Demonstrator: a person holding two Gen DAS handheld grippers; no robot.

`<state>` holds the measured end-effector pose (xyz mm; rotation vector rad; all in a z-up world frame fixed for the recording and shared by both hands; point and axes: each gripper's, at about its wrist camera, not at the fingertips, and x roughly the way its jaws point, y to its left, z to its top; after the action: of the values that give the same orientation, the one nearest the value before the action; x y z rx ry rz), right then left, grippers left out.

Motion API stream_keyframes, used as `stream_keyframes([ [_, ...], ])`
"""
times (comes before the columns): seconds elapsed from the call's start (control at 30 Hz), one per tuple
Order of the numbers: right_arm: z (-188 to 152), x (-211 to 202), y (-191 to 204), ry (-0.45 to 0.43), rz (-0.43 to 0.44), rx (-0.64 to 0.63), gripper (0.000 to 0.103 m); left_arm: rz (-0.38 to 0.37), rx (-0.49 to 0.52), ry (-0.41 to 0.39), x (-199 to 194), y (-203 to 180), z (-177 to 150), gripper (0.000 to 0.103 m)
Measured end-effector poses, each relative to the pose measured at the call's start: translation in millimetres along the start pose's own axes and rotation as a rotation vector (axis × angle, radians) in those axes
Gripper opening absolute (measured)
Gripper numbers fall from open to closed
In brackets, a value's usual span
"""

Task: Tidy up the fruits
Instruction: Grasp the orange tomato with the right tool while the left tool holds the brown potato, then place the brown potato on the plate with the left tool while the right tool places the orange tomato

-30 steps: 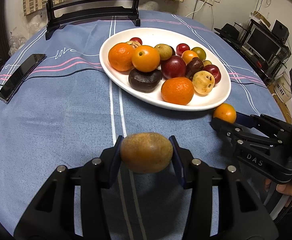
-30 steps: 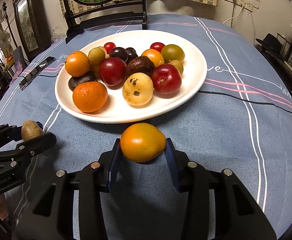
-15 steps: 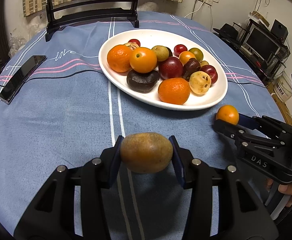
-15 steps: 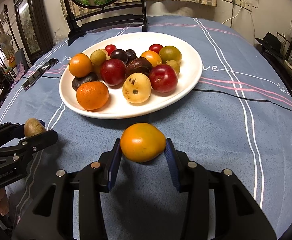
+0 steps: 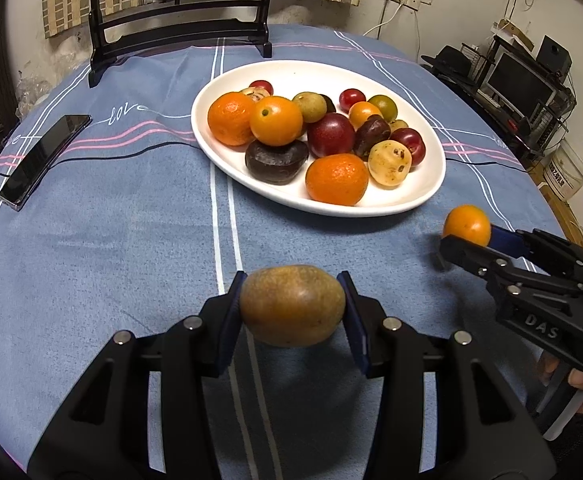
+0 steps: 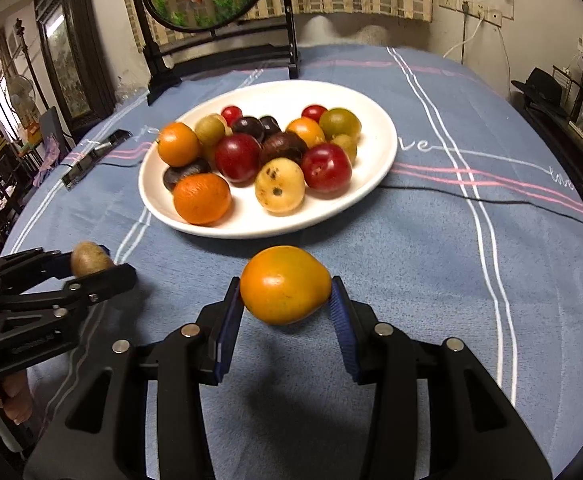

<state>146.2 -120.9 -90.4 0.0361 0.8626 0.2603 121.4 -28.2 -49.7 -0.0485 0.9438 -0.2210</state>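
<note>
Two fruits are mid-carry: left claw [image 5: 291, 306] clamps a brown fruit [image 5: 292, 305], right claw [image 6: 285, 285] an orange one [image 6: 284, 284], both above the counter's [image 5: 91, 248] near edge; next, probably, each needs setting on the plate [image 5: 431, 188].

Round table, blue striped cloth [image 5: 91, 240]: white fruit plate [image 5: 423, 196], phone [image 5: 43, 156], mirror stand [image 5: 179, 36].

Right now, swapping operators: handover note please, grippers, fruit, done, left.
Left gripper: shut on the brown-green fruit, held above the cloth.
Right gripper: shut on the orange fruit, also off the table, short of the plate's near rim.
White plate: holds a pile of mixed fruit.
Done: both fruits picked up.
Left: probably place both on the plate; no loose fruit visible on the cloth.
</note>
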Motion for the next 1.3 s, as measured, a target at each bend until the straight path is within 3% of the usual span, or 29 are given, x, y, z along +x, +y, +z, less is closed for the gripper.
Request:
stream_keyframes([
  [0.4,6,-19,-4,-0.054,0.021,-0.013,0.044,0.005,0.033,-0.021,-6,-10,12,0.046],
  [0.8,47,-27,7,-0.135,0.040,-0.062,0.044,0.004,0.054,-0.063,-2,-16,71,0.046],
  [0.97,78,-13,9,-0.157,0.040,-0.069,0.044,0.037,0.046,-0.086,9,-15,106,0.046],
  [1.3,112,41,5,-0.081,-0.020,-0.111,0.044,0.071,0.017,-0.074,50,-7,151,0.047],
])
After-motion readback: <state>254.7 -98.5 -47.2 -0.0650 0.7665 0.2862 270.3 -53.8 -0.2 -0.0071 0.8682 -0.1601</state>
